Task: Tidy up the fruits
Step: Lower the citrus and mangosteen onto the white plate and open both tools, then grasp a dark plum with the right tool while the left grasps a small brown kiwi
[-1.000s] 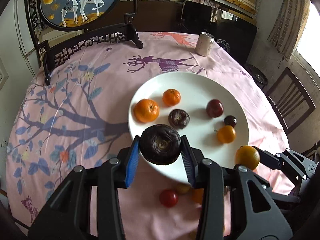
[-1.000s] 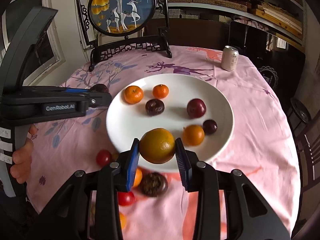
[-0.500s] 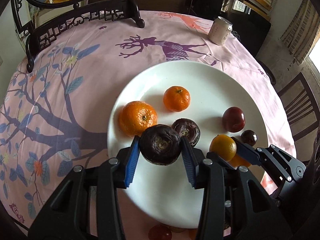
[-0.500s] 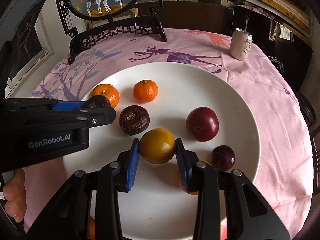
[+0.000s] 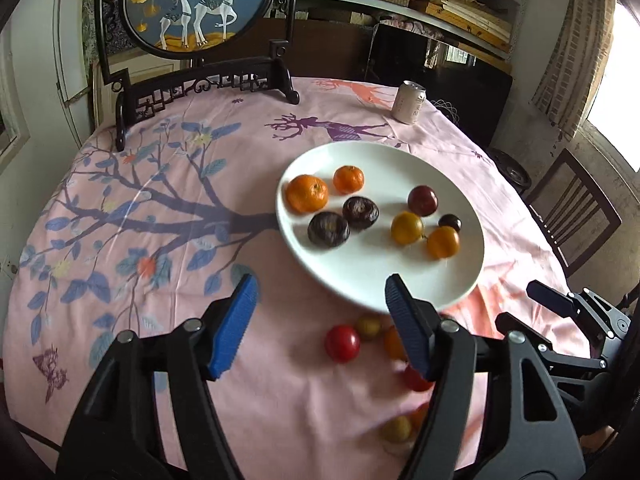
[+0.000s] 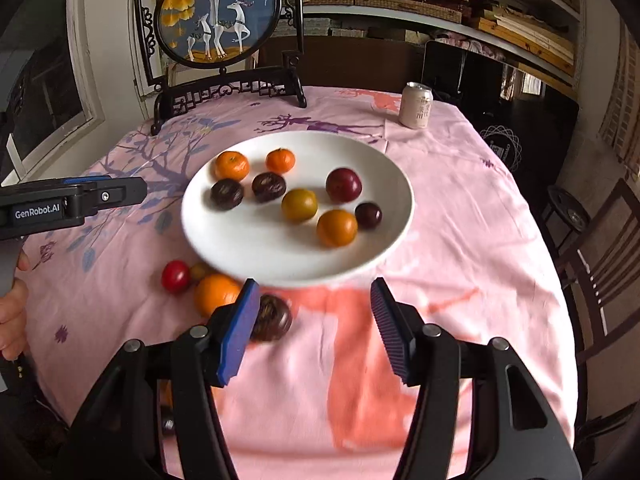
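Note:
A white plate (image 5: 372, 280) (image 6: 248, 252) on the pink tablecloth holds several fruits: two oranges, two dark wrinkled fruits (image 5: 328, 229) (image 6: 227, 194), a yellow-orange fruit (image 5: 407, 227) (image 6: 299, 205), plums and another orange fruit. My left gripper (image 5: 320, 320) is open and empty, above the cloth near the plate's front edge. My right gripper (image 6: 314, 328) is open and empty, in front of the plate. Loose fruits lie on the cloth: a red one (image 5: 342, 343) (image 6: 175, 276), an orange (image 6: 216, 294), a dark wrinkled one (image 6: 272, 317).
A drink can (image 5: 409, 102) (image 6: 416, 105) stands at the far right of the table. A framed deer screen on a black stand (image 5: 200, 4) (image 6: 218, 12) stands at the back. A wooden chair (image 5: 572, 212) is at the right.
Both grippers opened and drew back from the plate. The dark wrinkled fruit from the left and the yellow-orange fruit from the right now lie on the plate.

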Demonstrator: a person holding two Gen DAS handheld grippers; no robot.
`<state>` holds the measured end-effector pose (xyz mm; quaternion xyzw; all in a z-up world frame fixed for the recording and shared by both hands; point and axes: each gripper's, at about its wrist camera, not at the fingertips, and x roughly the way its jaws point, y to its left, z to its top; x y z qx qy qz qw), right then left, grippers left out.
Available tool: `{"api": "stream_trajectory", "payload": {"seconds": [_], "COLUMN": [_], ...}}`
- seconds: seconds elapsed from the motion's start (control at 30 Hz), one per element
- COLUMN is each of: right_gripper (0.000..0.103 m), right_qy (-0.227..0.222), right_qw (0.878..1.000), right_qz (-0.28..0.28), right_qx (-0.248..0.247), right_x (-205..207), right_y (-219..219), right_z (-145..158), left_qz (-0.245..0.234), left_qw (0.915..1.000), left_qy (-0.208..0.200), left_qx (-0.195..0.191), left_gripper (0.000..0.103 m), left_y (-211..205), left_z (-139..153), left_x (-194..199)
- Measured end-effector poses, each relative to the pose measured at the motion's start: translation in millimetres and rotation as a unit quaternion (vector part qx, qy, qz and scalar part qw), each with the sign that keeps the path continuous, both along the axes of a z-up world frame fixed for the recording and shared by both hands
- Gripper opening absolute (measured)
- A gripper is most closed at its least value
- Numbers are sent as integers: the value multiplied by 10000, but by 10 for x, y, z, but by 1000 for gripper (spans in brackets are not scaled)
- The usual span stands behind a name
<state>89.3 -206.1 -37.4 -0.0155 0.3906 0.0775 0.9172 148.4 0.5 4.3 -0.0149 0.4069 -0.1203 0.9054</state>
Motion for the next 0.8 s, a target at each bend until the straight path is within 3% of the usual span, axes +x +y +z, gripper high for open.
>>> {"api": "stream_trajectory", "payload": {"seconds": [0.2, 0.27, 0.7, 0.8], "right_gripper": [58, 58, 58, 50], "right_qy": [153, 142, 438, 481], "right_qw": [9997, 9995, 9936, 9926], "right_qz": [192, 296, 963, 1052], "right_qx": [80, 41, 394, 376], "right_x": [-506, -596, -848, -826], "right_y": [154, 226, 678, 770], "right_z": [-97, -90, -256, -301], "left_qz": [-52, -3, 312, 321], "left_qw": [9998, 9997, 9982, 9981], "left_qy": [165, 131, 367, 378], "left_qx": [122, 210, 359, 373], "left_gripper": [69, 79, 80, 80], "left_y": [56, 74, 314, 344], "left_z": [-277, -320, -517, -523], "left_x": [-425, -516, -641, -683]}}
